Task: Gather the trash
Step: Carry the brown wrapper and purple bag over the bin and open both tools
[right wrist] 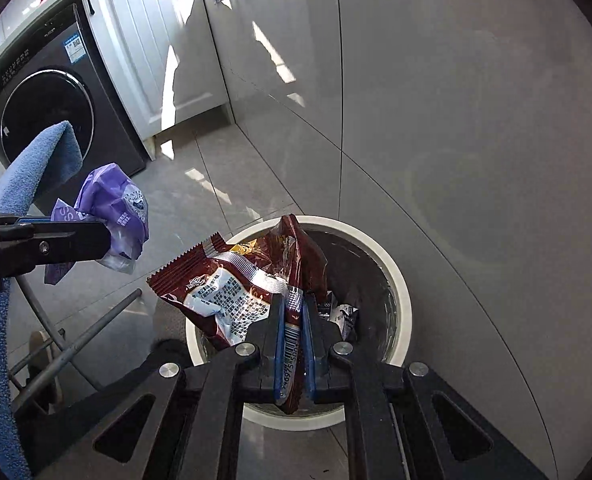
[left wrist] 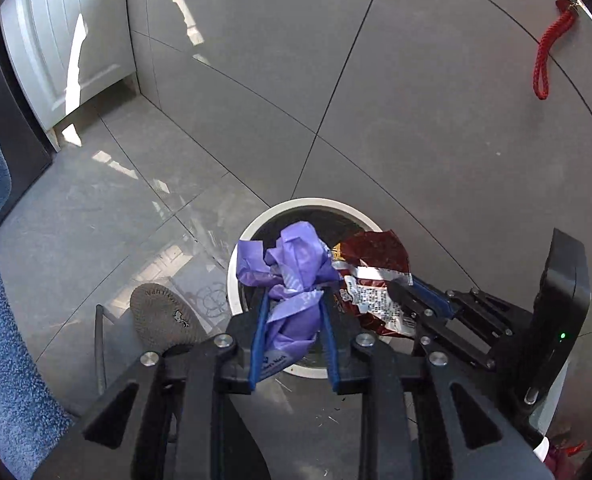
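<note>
A round bin with a white rim [left wrist: 308, 202] stands on the grey tiled floor against the wall. My left gripper [left wrist: 295, 294] is shut on a crumpled purple wrapper [left wrist: 292, 264], held just above the bin's mouth. My right gripper [right wrist: 294, 302] is shut on a dark red snack wrapper [right wrist: 224, 296] that hangs over the bin rim [right wrist: 400, 280]. In the left wrist view the right gripper [left wrist: 400, 296] reaches in from the right with the red wrapper [left wrist: 376, 276]. In the right wrist view the left gripper [right wrist: 104, 236] holds the purple wrapper [right wrist: 116, 200] to the left of the bin.
A small white-and-black wrapper [right wrist: 344, 316] lies inside the bin. A dark washing machine [right wrist: 48, 120] and a white cabinet door [right wrist: 152, 52] stand at the far left. A blue towel [left wrist: 0, 280], a grey slipper [left wrist: 164, 316] and metal rack legs [right wrist: 80, 340] sit left of the bin. A red cord [left wrist: 552, 48] hangs on the wall.
</note>
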The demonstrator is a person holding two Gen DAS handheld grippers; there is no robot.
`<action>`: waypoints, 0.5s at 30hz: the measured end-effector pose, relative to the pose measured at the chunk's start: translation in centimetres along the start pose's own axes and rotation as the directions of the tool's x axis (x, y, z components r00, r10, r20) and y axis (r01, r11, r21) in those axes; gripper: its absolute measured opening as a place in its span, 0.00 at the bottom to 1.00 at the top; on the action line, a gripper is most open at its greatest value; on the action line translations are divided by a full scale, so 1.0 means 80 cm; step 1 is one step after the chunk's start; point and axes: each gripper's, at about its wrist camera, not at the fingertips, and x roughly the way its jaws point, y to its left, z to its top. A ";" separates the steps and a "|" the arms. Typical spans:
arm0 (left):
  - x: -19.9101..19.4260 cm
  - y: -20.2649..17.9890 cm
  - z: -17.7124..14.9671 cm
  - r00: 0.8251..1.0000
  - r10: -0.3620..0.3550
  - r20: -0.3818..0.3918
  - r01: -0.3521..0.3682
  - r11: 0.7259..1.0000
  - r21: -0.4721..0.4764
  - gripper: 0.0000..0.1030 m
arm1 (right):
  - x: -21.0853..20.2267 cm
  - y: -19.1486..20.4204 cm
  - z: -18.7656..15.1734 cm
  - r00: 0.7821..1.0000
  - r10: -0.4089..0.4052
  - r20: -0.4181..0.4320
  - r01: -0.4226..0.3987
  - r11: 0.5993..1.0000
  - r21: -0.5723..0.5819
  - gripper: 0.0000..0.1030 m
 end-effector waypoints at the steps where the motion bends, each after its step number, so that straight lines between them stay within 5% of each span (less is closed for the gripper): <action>1: 0.009 -0.002 0.004 1.000 -0.015 -0.006 0.015 1.000 -0.007 0.28 | 0.010 -0.005 0.004 1.000 -0.006 -0.012 0.006 1.000 0.005 0.11; 9: 0.031 -0.010 0.018 0.995 -0.103 -0.009 0.103 0.993 -0.052 0.47 | 0.032 -0.031 -0.002 0.998 -0.038 -0.046 0.041 0.998 0.046 0.22; 15: -0.001 -0.006 0.012 0.995 -0.092 0.031 0.093 0.995 -0.041 0.48 | 0.009 -0.024 -0.007 0.996 -0.083 -0.023 0.084 0.996 0.018 0.27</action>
